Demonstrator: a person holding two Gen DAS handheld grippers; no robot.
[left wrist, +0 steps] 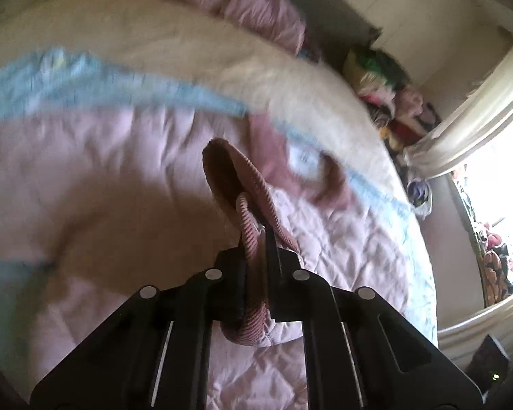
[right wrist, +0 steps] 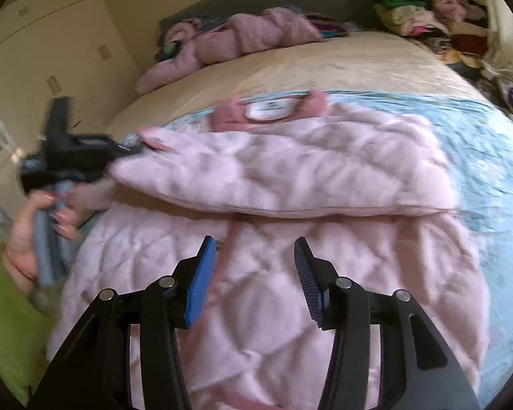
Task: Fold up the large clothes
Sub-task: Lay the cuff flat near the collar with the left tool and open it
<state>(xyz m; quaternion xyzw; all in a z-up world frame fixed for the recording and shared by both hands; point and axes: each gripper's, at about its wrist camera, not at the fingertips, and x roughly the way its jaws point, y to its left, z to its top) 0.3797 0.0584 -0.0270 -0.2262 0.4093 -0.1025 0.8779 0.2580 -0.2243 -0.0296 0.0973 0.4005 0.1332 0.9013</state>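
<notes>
A pale pink quilted jacket [right wrist: 290,177] lies spread on the bed, its darker pink collar with a white label [right wrist: 270,109] at the far side. My left gripper [left wrist: 260,239] is shut on the jacket's ribbed cuff [left wrist: 253,184] and holds the sleeve above the jacket body [left wrist: 102,171]. In the right wrist view the left gripper [right wrist: 130,150] shows at the left, holding the sleeve across the jacket. My right gripper [right wrist: 254,253] is open and empty just above the jacket's lower part.
A light blue sheet [right wrist: 489,157] lies under the jacket on a cream bedcover [right wrist: 325,65]. Another pink garment [right wrist: 242,37] lies at the bed's head. A clothes pile [right wrist: 424,17] sits far right. Wardrobe doors [right wrist: 51,41] stand at the left, a window [left wrist: 496,184] at the right.
</notes>
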